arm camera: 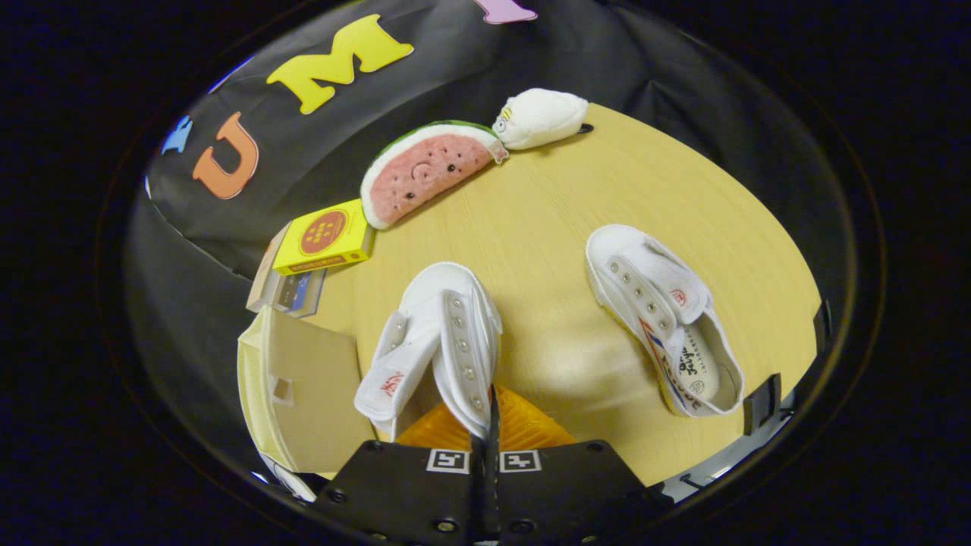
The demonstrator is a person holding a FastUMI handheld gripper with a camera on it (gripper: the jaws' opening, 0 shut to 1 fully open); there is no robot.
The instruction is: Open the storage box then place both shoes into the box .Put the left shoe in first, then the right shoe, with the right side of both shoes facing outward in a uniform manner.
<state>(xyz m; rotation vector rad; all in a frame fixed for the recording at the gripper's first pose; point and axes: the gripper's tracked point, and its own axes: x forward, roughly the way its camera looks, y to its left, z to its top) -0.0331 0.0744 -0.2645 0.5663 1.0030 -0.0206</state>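
My gripper is shut on the eyelet edge of a white canvas shoe, pinching the upper between both fingers. This shoe points away from me, toe toward the far side of the table, its tongue flopped to the left. A second white shoe lies on the wooden table to the right, apart from the fingers, with its printed insole showing and its toe pointing away. The beige storage box stands just left of the held shoe, its flat panel facing me.
A yellow packet lies on a small stack of boxes beyond the storage box. Along the table's far edge rest a watermelon-slice plush and a white plush. Black cloth walls surround the table.
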